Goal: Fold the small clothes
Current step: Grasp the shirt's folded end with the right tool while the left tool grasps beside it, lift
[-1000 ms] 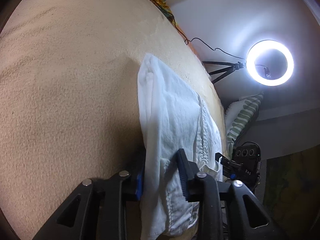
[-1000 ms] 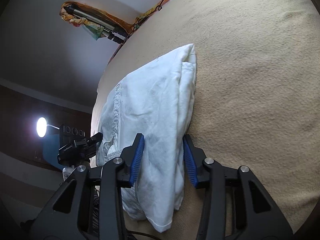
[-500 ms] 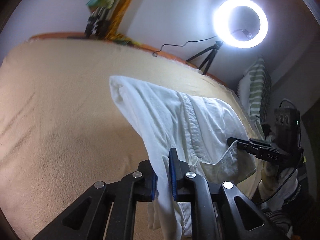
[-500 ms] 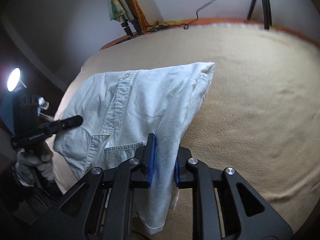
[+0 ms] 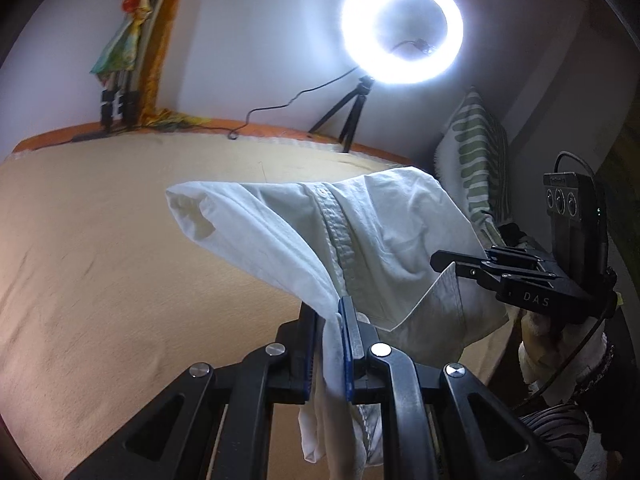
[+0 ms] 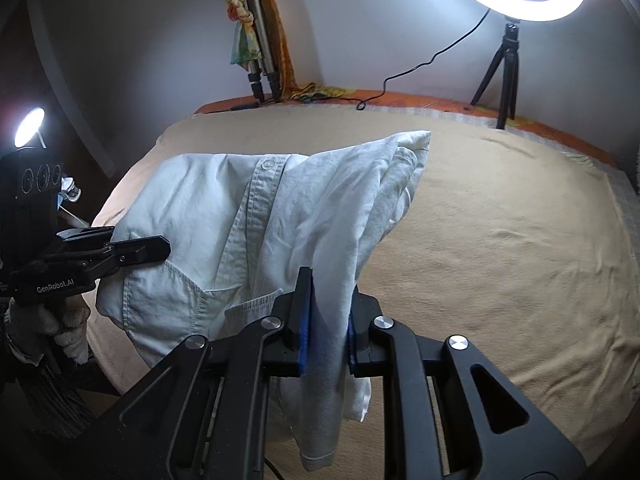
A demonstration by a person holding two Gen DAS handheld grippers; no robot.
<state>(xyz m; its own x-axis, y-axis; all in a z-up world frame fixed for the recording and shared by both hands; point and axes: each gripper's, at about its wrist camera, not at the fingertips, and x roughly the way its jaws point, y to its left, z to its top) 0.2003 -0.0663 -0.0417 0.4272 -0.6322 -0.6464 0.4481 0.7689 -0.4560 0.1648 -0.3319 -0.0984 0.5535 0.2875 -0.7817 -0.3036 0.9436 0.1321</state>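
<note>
Nearest in the left wrist view, the left gripper (image 5: 329, 344) has its blue-padded jaws clamped on a bunched edge of the white cotton button-up shirt (image 5: 384, 240), with a tail of cloth hanging below the pads. In the right wrist view the right gripper (image 6: 325, 322) likewise pinches a thick fold of the same shirt, its jaws having just been closing with the cloth between them. The shirt hangs lifted between the two grips, draped over the near part of the beige fleece-covered bed (image 6: 500, 240).

The right wrist view shows the shirt's button placket and a chest pocket, plus the left gripper from outside, held in a gloved hand (image 6: 60, 328). The left wrist view shows instead the open cuff of a sleeve jutting left, and the right gripper pressed against the shirt's pocket side, beside a green-striped white pillow (image 5: 476, 160).

Beyond the shirt, the bed lies bare out to its orange far edge. There stands a lit white ring lamp on a small black tripod (image 5: 402, 28), and folded tripod legs wrapped in patterned cloth (image 6: 256, 36) lean in the corner.
</note>
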